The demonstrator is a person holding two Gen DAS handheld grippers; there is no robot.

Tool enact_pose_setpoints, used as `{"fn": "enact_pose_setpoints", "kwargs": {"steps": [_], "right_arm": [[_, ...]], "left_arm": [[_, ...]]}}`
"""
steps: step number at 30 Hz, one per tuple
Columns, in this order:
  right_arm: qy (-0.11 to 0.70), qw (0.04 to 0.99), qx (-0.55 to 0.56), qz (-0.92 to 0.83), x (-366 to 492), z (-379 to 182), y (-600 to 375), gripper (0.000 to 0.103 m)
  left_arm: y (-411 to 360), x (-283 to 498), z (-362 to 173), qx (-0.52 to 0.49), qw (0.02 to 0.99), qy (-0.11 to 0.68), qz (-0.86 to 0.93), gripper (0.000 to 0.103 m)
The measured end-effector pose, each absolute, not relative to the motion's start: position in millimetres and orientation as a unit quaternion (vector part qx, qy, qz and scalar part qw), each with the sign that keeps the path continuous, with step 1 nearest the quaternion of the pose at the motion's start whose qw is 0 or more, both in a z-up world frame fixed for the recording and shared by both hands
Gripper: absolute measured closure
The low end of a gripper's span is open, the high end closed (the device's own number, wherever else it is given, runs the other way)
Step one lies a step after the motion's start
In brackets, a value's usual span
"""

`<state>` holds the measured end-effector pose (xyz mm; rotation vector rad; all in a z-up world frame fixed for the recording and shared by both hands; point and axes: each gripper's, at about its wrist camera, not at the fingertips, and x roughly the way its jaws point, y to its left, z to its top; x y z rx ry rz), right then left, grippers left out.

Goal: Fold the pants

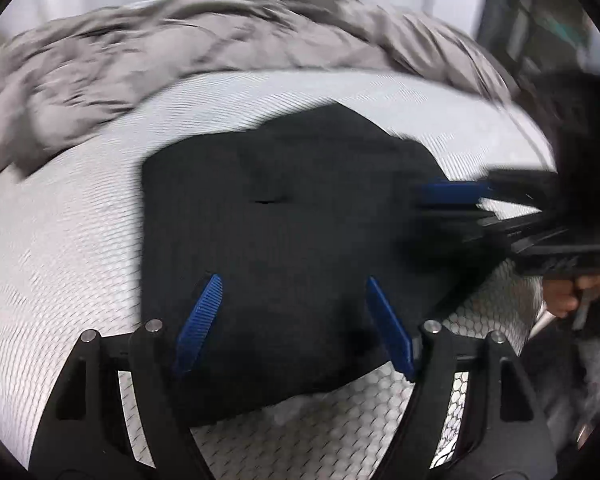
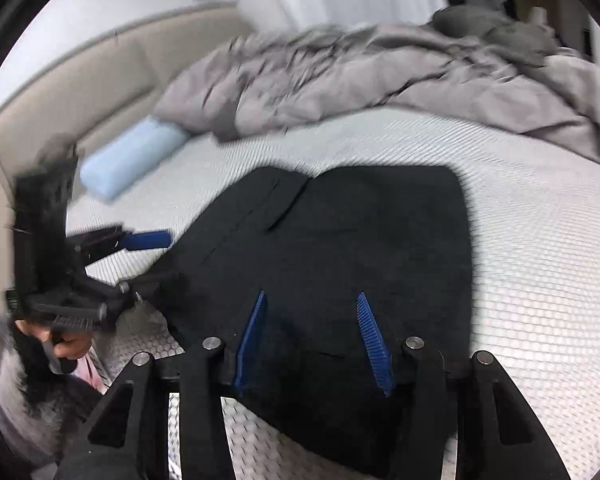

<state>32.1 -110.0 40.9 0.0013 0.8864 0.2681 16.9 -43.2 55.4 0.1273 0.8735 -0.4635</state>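
Note:
The black pants (image 1: pixel 280 220) lie folded into a compact, roughly square bundle on the white mattress (image 1: pixel 60 240). My left gripper (image 1: pixel 293 280) hovers over the bundle's near part, open, with nothing between its blue pads. In the right wrist view the pants (image 2: pixel 340 240) fill the middle, and my right gripper (image 2: pixel 312 295) stands open above their near edge, pads apart and not pressing the cloth. From the left wrist view the right gripper's blue finger (image 1: pixel 452 192) reaches over the bundle's right side. The left gripper's blue finger (image 2: pixel 148 239) shows beside the pants' left edge.
A crumpled grey duvet (image 2: pixel 380 80) is heaped along the far side of the mattress (image 2: pixel 540 260). A light blue pillow (image 2: pixel 128 160) lies against the beige headboard (image 2: pixel 80 72) at the left. A hand (image 2: pixel 68 344) grips the left gripper's handle at the bed's edge.

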Motion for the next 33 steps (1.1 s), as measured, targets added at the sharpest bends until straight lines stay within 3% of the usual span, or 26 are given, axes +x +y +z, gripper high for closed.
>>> {"fn": "enact_pose_setpoints", "kwargs": {"steps": [4,6,12,19,24,33], "right_arm": [[0.452,0.883,-0.059,0.112,57.2,19.0,-88.0,0.056],[0.473,0.873,-0.06,0.101,66.5,9.3,-91.0,0.061],[0.451,0.88,-0.136,0.059,29.6,26.8,-109.0,0.063],[0.418,0.903,-0.075,0.067,33.2,35.9,-117.9,0.063],[0.462,0.88,-0.056,0.094,81.6,13.7,-92.3,0.063],[0.479,0.864,-0.146,0.048,70.6,7.9,-98.1,0.063]], "left_arm": [[-54.4,26.5,32.3,0.091,0.863,0.441,-0.23,0.031],[-44.1,22.4,29.9,0.086,0.862,0.438,-0.24,0.031],[-13.2,-4.5,27.3,0.082,0.87,0.436,-0.215,0.028],[-23.7,13.5,61.2,0.049,0.889,0.401,-0.215,0.028],[-43.4,53.0,33.1,0.064,0.859,0.46,-0.216,0.028],[-22.8,22.9,37.1,0.089,0.864,0.447,-0.212,0.029]]}}
